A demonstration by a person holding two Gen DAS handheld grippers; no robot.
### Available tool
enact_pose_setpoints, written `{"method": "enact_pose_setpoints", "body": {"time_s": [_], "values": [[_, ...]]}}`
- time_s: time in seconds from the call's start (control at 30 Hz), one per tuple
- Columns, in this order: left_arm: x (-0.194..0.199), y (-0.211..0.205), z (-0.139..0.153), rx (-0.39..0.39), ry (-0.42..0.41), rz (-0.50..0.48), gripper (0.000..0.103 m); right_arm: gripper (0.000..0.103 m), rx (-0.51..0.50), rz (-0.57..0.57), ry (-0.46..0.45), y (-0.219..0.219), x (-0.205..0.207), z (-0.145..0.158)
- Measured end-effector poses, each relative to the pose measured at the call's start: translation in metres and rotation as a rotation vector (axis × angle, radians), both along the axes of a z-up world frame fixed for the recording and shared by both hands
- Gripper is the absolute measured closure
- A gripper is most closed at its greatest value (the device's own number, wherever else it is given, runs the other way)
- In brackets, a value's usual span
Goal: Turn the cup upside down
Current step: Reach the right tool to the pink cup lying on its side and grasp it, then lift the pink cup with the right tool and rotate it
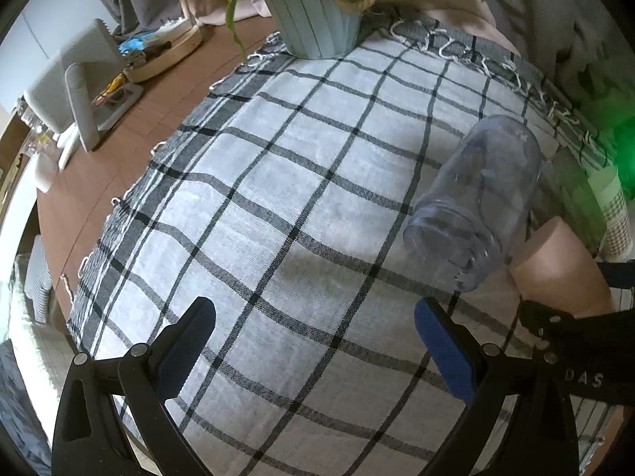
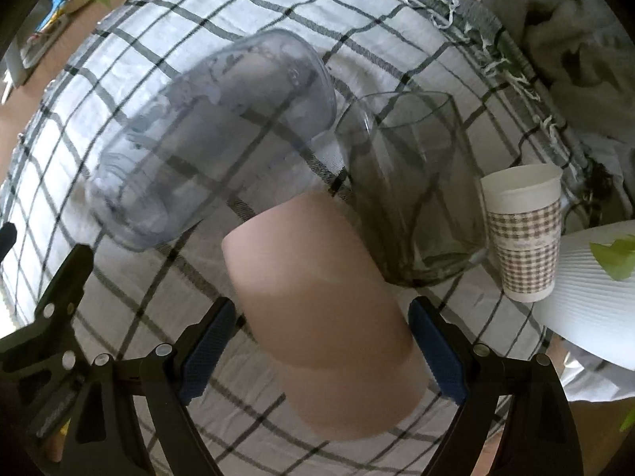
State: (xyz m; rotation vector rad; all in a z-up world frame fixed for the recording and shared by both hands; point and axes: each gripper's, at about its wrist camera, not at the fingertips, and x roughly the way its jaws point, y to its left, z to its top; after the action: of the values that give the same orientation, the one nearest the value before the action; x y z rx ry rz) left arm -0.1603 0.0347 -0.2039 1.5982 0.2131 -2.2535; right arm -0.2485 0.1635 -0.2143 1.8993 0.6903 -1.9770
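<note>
A pink cup stands upside down on the checked cloth, its flat base up. My right gripper has its blue pads on either side of the cup's lower body; the left pad shows a gap, so the jaws stand open around it. The cup also shows at the right edge of the left wrist view. My left gripper is open and empty above the cloth, to the left of the cups.
A clear bluish plastic jar stands upside down beside the pink cup, also in the left wrist view. A smoky glass tumbler, a checked paper cup and a white ribbed pot stand to the right. A pale green flower pot stands at the far edge.
</note>
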Motion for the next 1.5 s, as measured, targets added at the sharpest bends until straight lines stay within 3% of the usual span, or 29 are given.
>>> {"method": "enact_pose_setpoints", "body": {"time_s": [0.1, 0.3, 0.6, 0.7, 0.83, 0.93, 1.13, 1.3, 1.5], "values": [[-0.001, -0.001, -0.001, -0.009, 0.001, -0.013, 0.001, 0.02, 0.003, -0.036, 0.012, 0.004, 0.0, -0.001], [-0.002, -0.005, 0.005, -0.01, 0.012, -0.1, 0.001, 0.022, -0.045, -0.137, 0.028, 0.015, 0.009, 0.011], [0.009, -0.025, 0.026, -0.027, 0.032, -0.283, 0.001, 0.034, -0.197, -0.36, 0.186, 0.013, 0.067, 0.064], [0.015, -0.037, 0.031, -0.051, 0.042, -0.317, 0.001, 0.035, -0.223, -0.42, 0.207, 0.003, 0.079, 0.053], [0.021, -0.049, 0.033, -0.063, 0.047, -0.359, 0.001, 0.036, -0.249, -0.497, 0.164, -0.004, 0.098, 0.039], [0.027, -0.052, 0.033, -0.078, 0.053, -0.4, 0.001, 0.037, -0.216, -0.519, 0.237, -0.014, 0.117, 0.042], [0.026, -0.057, 0.033, -0.049, 0.06, -0.438, 0.001, 0.037, -0.179, -0.543, 0.295, -0.028, 0.124, 0.047], [0.02, -0.058, 0.034, -0.069, 0.084, -0.436, 0.001, 0.039, -0.134, -0.546, 0.448, -0.032, 0.109, 0.063], [0.022, -0.062, 0.023, -0.087, 0.064, -0.453, 0.001, 0.046, -0.15, -0.596, 0.428, -0.033, 0.112, 0.041]]}}
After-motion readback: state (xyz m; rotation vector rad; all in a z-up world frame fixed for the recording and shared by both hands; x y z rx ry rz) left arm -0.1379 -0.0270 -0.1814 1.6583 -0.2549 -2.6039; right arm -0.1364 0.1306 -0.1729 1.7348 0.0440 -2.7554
